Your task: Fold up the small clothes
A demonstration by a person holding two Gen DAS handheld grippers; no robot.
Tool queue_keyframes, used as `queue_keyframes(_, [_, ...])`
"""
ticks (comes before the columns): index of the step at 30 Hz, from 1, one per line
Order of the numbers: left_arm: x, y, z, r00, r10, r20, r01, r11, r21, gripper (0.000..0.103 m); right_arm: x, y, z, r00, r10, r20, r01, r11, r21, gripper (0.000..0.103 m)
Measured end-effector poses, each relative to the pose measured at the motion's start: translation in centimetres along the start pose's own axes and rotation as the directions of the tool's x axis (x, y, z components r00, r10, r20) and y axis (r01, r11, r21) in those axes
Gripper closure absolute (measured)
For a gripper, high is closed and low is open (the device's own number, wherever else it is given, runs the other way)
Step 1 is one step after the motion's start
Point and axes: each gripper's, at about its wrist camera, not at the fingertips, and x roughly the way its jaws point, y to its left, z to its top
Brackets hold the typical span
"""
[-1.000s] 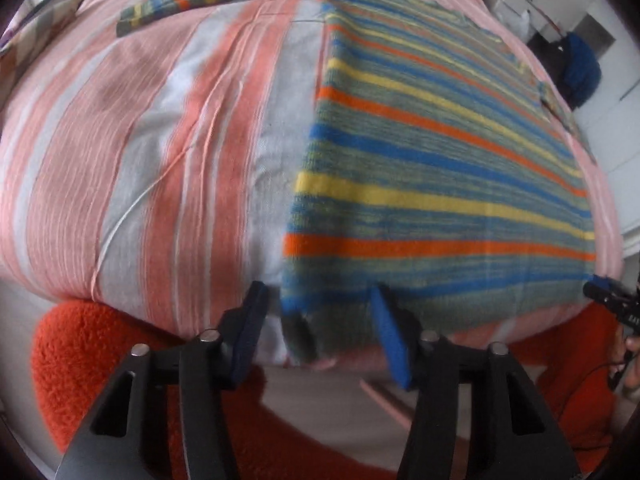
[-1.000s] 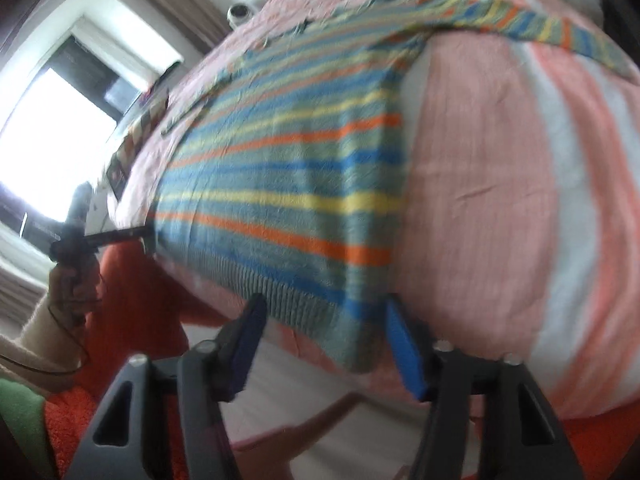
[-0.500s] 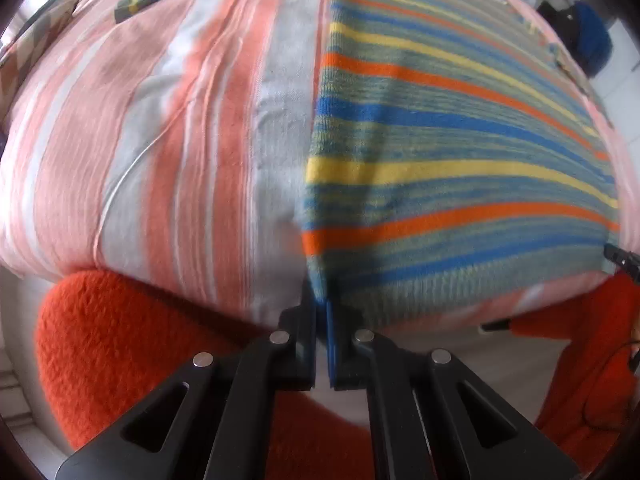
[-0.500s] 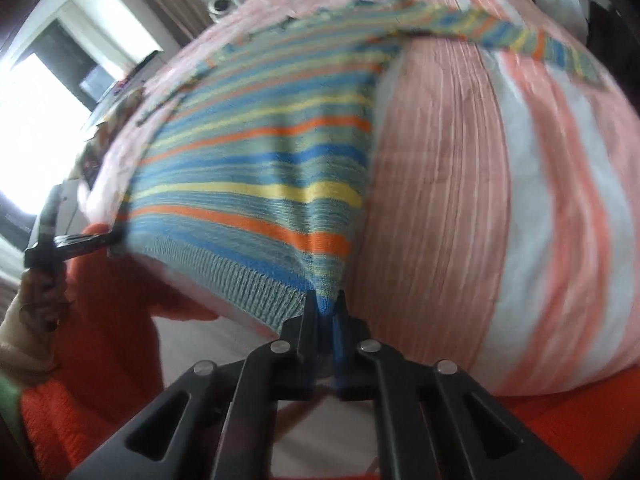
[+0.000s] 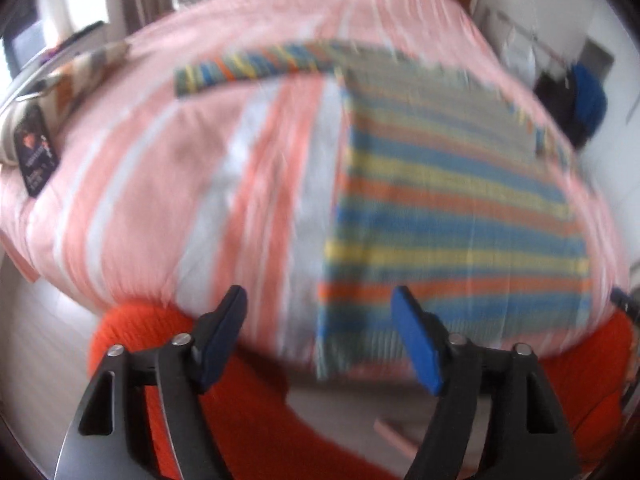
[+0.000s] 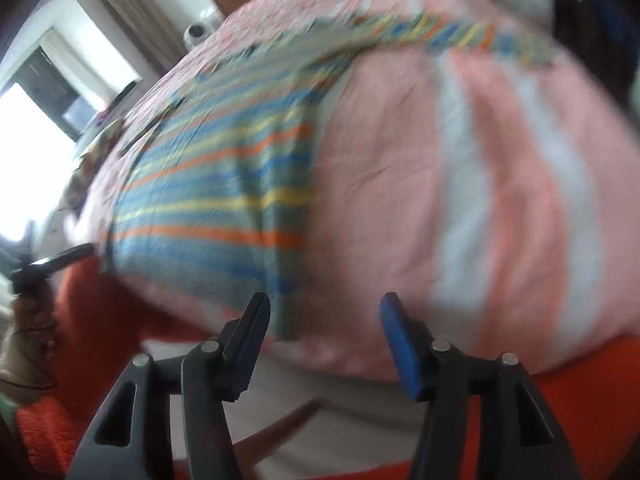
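A striped knit sweater [image 5: 452, 216] in blue, yellow, orange and grey lies flat on a pink-and-white striped bed [image 5: 168, 184], its hem hanging over the near edge. One sleeve [image 5: 256, 66] stretches left at the far end. My left gripper [image 5: 320, 320] is open and empty, just in front of the hem's left corner. In the right wrist view the sweater [image 6: 224, 200] lies left of centre, its other sleeve [image 6: 460, 38] reaching right. My right gripper [image 6: 322, 322] is open and empty in front of the hem's right corner. Both views are blurred.
An orange fuzzy blanket [image 5: 136, 340] hangs below the bed's near edge. A dark tag and patterned cloth [image 5: 34, 152] lie at the bed's left side. Dark and blue clothes [image 5: 576, 100] hang at the far right. A bright window [image 6: 36, 128] is at the left.
Both grippers were shut on the sweater's hem corners half a second ago. Now both have opened, let go of the hem and drawn back from the bed.
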Motion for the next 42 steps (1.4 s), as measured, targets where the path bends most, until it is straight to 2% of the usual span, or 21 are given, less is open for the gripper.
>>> queue_keyframes(2, [0.5, 0.6, 2.2, 0.998, 0.025, 0.050, -0.024, 0.999, -0.025, 0.014, -1.1, -0.7, 0.9, 0.994, -0.063, 0.094, 0.062, 0.998, 0.007, 0.030])
queue_keyframes(4, [1.7, 0.9, 4.5, 0.994, 0.044, 0.098, -0.042, 0.999, -0.024, 0.010, -1.3, -1.4, 2.6, 0.982, -0.102, 0.161, 0.102, 0.995, 0.009, 0.030])
queue_keyframes(6, [3.1, 1.6, 5.8, 0.992, 0.070, 0.106, -0.069, 0.998, -0.014, 0.008, -1.1, -2.4, 4.1, 0.963, -0.149, 0.223, 0.152, 0.988, 0.007, 0.030])
queue_keyframes(8, [5.2, 2.0, 6.7, 0.989, 0.113, 0.095, -0.114, 0.993, 0.002, 0.008, -0.6, -3.7, 5.5, 0.945, -0.193, 0.265, 0.196, 0.980, 0.015, 0.030])
queue_keyframes(11, [7.9, 2.7, 6.9, 0.980, 0.193, 0.054, -0.194, 0.981, 0.019, 0.009, 0.9, -5.1, 6.4, 0.921, -0.271, 0.280, 0.265, 0.962, 0.060, 0.030])
queue_keyframes(13, [8.2, 3.3, 5.8, 0.979, 0.201, 0.032, -0.201, 0.980, -0.002, 0.009, 1.7, -6.0, 6.2, 0.913, -0.301, 0.276, 0.281, 0.953, 0.110, 0.030])
queue_keyframes(15, [8.8, 3.5, 4.8, 0.985, 0.170, 0.024, -0.170, 0.985, -0.029, 0.009, 2.0, -6.8, 5.3, 0.916, -0.307, 0.258, 0.278, 0.950, 0.145, 0.030])
queue_keyframes(18, [9.0, 3.4, 4.6, 0.983, 0.177, 0.043, -0.176, 0.984, -0.021, 0.006, 3.1, -7.2, 4.4, 0.924, -0.309, 0.223, 0.289, 0.950, 0.119, 0.024])
queue_keyframes(20, [9.2, 3.3, 4.6, 0.982, 0.181, 0.046, -0.181, 0.983, -0.010, 0.002, 4.0, -7.0, 4.5, 0.929, -0.291, 0.227, 0.275, 0.956, 0.099, 0.008])
queue_keyframes(22, [9.3, 3.4, 4.6, 0.982, 0.181, 0.051, -0.181, 0.983, -0.020, 0.001, 4.8, -6.8, 4.4, 0.935, -0.272, 0.226, 0.258, 0.962, 0.089, 0.000])
queue_keyframes(25, [9.5, 3.6, 4.5, 0.984, 0.171, 0.040, -0.170, 0.985, -0.030, 0.000, 5.5, -6.3, 4.0, 0.923, -0.307, 0.232, 0.301, 0.952, 0.061, 0.000])
queue_keyframes(32, [10.0, 4.2, 4.7, 0.991, 0.132, 0.009, -0.131, 0.990, -0.047, 0.000, 5.8, -6.2, 4.0, 0.918, -0.314, 0.241, 0.308, 0.949, 0.064, 0.000])
queue_keyframes(42, [9.8, 4.0, 4.2, 0.991, 0.131, 0.038, -0.129, 0.990, -0.048, 0.000, 5.8, -6.2, 3.8, 0.915, -0.309, 0.260, 0.303, 0.951, 0.061, 0.000])
